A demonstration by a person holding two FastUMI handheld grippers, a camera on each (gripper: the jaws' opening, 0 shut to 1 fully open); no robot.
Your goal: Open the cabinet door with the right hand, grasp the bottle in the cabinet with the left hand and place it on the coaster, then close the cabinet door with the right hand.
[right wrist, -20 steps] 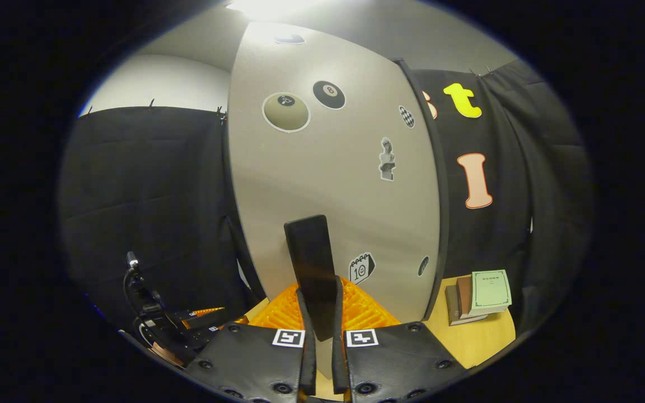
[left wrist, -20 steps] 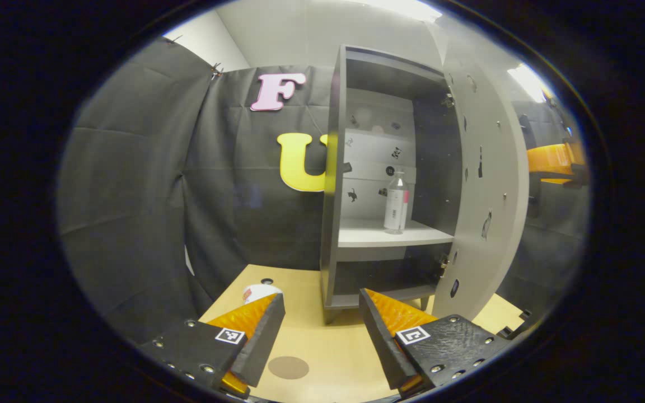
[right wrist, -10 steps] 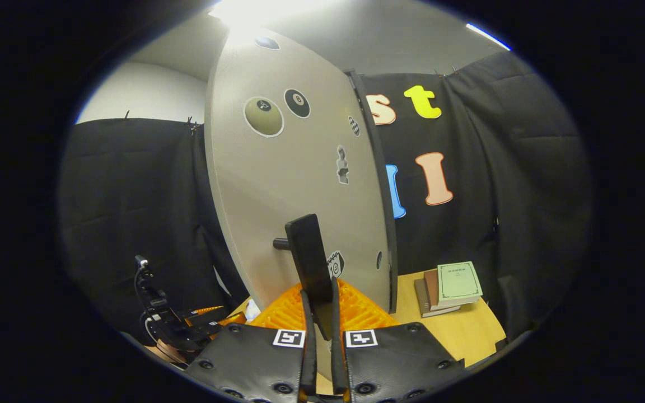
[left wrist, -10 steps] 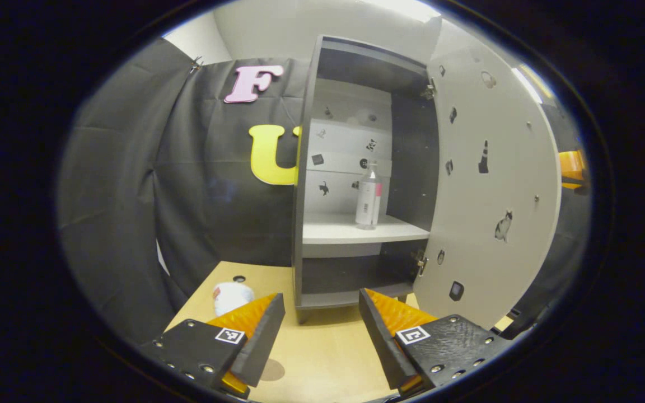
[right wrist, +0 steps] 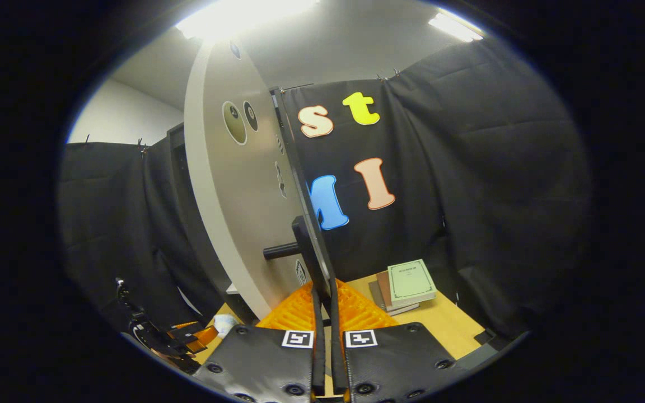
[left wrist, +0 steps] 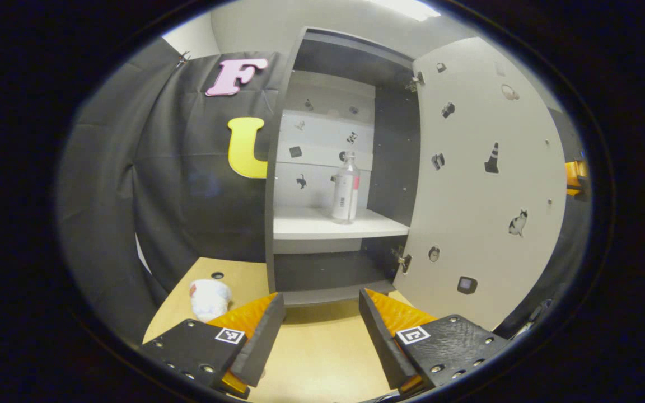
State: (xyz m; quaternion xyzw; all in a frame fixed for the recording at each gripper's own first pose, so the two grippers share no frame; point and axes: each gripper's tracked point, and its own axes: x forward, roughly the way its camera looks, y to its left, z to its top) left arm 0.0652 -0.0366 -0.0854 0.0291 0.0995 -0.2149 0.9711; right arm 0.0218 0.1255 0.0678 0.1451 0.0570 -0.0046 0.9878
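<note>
Door (left wrist: 485,184) open, right tool (right wrist: 325,313) clamped on handle (right wrist: 312,257); left tool (left wrist: 319,330) apart, short of bottle (left wrist: 345,187). Grasp, placing, closing remain.

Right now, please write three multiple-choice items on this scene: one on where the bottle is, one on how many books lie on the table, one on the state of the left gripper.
1. Where is the bottle?
A. on the table beside the cabinet
B. upright on the shelf inside the cabinet
C. between the left gripper's fingers

2. How many books are stacked on the table?
A. about three
B. one
C. six

3. What is the state of the left gripper?
A. shut on the bottle
B. shut on the door handle
C. open, holding nothing

Answers: 1 B, the bottle stands on the pale shelf behind the open cabinet door. 2 A, a small stack of about three shows by the booth wall. 3 C, its fingers stand wide apart above the table.
</note>
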